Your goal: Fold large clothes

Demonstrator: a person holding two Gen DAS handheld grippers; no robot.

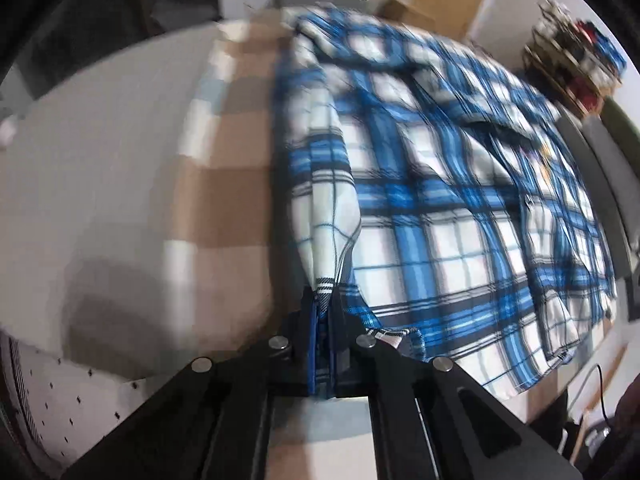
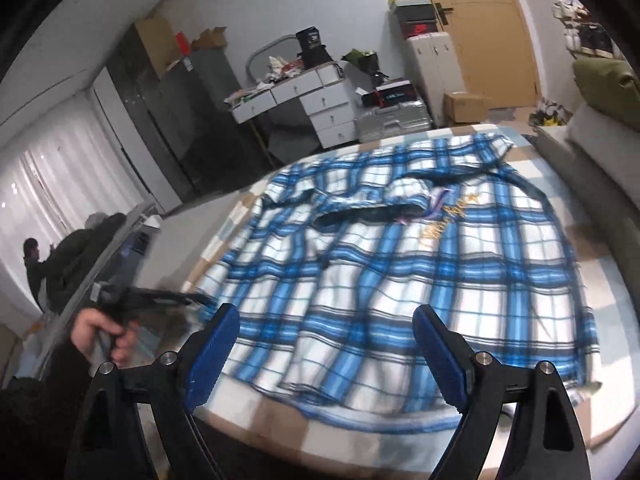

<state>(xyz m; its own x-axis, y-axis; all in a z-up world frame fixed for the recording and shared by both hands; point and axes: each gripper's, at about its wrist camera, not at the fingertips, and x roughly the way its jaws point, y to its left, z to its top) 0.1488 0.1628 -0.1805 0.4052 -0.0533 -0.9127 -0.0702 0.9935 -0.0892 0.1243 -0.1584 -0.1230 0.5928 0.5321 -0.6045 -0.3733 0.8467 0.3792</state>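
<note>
A large blue and white plaid shirt (image 2: 400, 256) lies spread over a bed, collar toward the far end, with gold lettering on its chest. In the left wrist view the same shirt (image 1: 460, 208) fills the right half, and its sleeve (image 1: 324, 200) runs down into my left gripper (image 1: 324, 300), which is shut on the sleeve's cuff. My right gripper (image 2: 326, 328) hangs open above the shirt's near hem, blue pads wide apart and nothing between them. At the left of the right wrist view a hand holds the left gripper (image 2: 192, 299) by the shirt's left edge.
The bed's checked cover (image 2: 280, 416) shows around the shirt. Beyond the bed stand a white drawer desk (image 2: 316, 100), a silver suitcase (image 2: 394, 120), cardboard boxes (image 2: 466, 106) and a wooden door (image 2: 480, 24). A sofa with a green cushion (image 2: 604, 88) is at the right. A mirror (image 2: 80, 256) stands at the left.
</note>
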